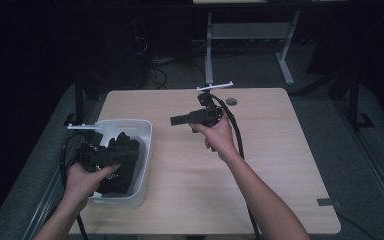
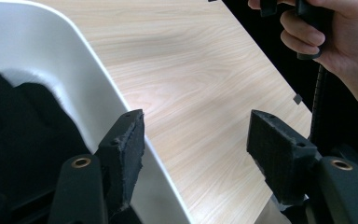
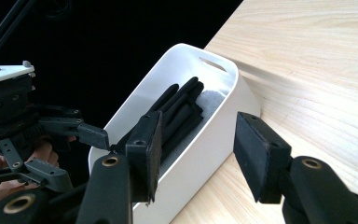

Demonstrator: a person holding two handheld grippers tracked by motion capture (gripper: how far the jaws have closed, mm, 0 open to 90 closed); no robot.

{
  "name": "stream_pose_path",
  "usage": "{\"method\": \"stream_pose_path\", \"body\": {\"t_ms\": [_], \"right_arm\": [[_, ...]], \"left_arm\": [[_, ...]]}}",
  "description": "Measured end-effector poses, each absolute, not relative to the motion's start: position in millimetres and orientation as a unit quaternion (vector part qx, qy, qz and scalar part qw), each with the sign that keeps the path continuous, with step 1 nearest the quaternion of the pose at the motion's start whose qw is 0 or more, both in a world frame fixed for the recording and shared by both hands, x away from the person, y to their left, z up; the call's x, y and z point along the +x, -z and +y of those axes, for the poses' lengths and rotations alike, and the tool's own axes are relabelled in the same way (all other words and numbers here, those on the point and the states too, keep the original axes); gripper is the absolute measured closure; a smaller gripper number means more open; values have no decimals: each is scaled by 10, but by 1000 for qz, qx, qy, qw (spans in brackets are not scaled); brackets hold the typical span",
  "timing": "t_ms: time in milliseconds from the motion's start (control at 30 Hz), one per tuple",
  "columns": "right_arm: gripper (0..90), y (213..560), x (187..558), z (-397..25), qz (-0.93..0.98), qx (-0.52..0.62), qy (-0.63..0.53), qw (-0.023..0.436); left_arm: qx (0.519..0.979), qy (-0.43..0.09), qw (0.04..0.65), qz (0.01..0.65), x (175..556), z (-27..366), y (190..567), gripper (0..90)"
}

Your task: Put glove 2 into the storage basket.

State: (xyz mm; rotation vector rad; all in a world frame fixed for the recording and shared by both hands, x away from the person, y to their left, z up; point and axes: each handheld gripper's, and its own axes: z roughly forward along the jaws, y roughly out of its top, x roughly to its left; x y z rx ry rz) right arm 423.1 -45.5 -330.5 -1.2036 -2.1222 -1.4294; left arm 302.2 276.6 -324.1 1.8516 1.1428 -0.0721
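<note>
Your left gripper (image 2: 196, 154) hangs with jaws spread, empty, straddling the white bin's (image 2: 93, 84) rim; black gloves (image 2: 23, 126) lie just inside its left jaw. Your right gripper (image 3: 196, 149), jaws likewise apart, faces that bin.

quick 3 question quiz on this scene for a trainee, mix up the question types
1. True or false: the left gripper is over the white bin.
2. What lies in the bin? A) black gloves B) red cups C) nothing
3. How do the right gripper's jaws stand, open or shut?

Key: 1 true; 2 A; 3 open, with nothing between them.
</note>
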Motion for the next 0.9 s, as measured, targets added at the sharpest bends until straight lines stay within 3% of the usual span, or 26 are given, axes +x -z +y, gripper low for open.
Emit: {"method": "stream_pose_path", "body": {"t_ms": [900], "right_arm": [[490, 3296, 4117, -1103, -723, -444, 511, 138]], "left_arm": [[776, 39, 464, 426, 3055, 2215, 3207, 305]]}}
